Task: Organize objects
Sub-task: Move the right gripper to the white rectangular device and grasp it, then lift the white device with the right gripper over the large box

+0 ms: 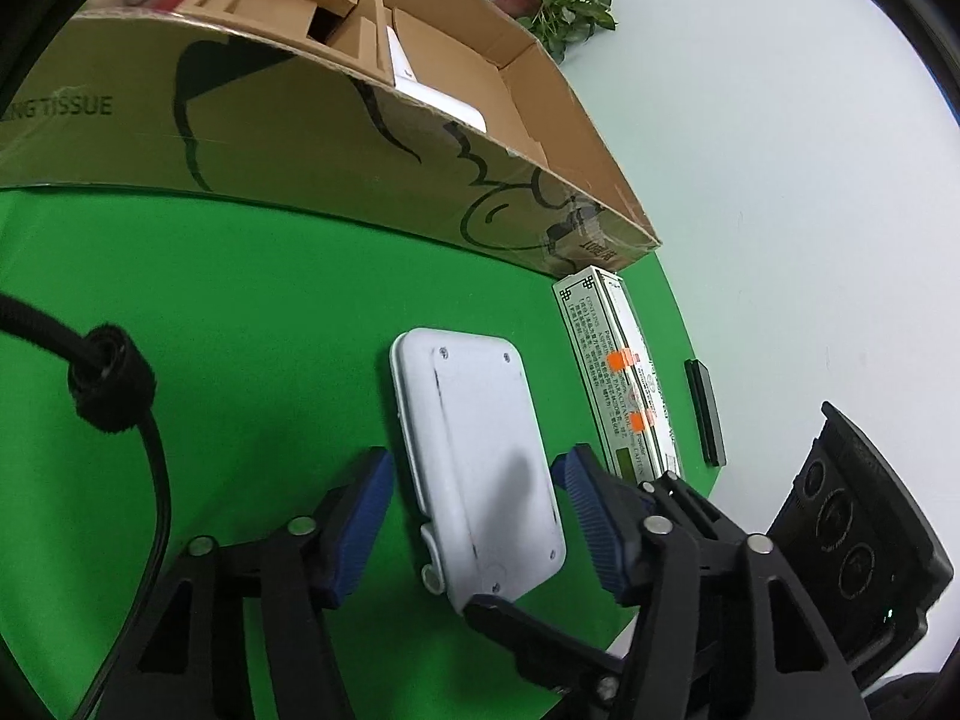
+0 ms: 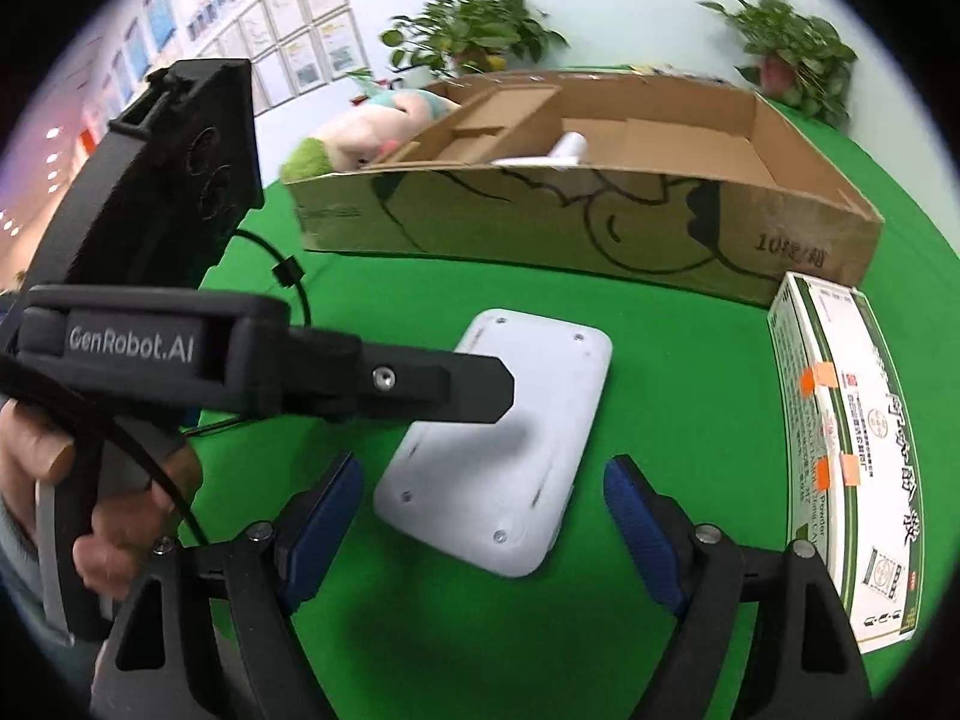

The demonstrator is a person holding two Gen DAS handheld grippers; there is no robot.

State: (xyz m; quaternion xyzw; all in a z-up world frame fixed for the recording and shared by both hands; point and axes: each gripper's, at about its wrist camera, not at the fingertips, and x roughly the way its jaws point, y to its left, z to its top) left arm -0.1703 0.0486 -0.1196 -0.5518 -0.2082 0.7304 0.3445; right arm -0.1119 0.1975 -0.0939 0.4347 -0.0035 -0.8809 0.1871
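A white flat plastic case [image 1: 480, 456] lies on the green cloth, also in the right wrist view [image 2: 504, 450]. My left gripper [image 1: 474, 480] is open, its blue pads on either side of the case without touching. My right gripper [image 2: 483, 510] is open just short of the case's near end. The left gripper's body [image 2: 180, 348] crosses over the case in the right wrist view. A white-and-green medicine box [image 1: 618, 378] lies to the right of the case, also in the right wrist view [image 2: 840, 456].
A large open cardboard box [image 1: 336, 156] with smaller cartons and a white item inside stands behind the case, also in the right wrist view [image 2: 600, 228]. A plush toy [image 2: 372, 138] lies behind its left end. Potted plants [image 2: 792, 54] stand at the back. A thin black strip [image 1: 705, 411] lies on the white table.
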